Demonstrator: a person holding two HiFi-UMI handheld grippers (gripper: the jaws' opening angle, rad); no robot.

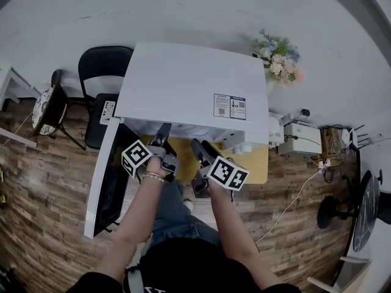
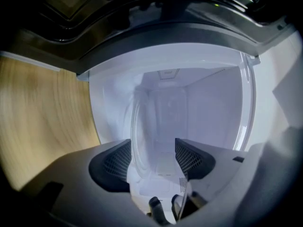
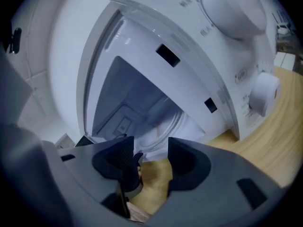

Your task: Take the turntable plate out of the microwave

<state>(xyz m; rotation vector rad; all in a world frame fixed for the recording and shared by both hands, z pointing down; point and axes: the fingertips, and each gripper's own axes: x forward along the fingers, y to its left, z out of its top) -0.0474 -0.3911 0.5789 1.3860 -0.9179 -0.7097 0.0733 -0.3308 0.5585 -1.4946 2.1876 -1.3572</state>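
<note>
Domestic-looking room: microwave, chair, flowers, wood floor.

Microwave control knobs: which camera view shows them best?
The right gripper view. It faces the microwave front panel, so both white knobs, the large knob and the smaller knob, show clearly. The head view looks down on the microwave's top, which mostly hides the panel. The left gripper view looks into the cavity: no knobs.

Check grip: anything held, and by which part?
Nothing visibly clamped: left gripper's open jaws straddle the glass plate's rim; right gripper empty.
</note>
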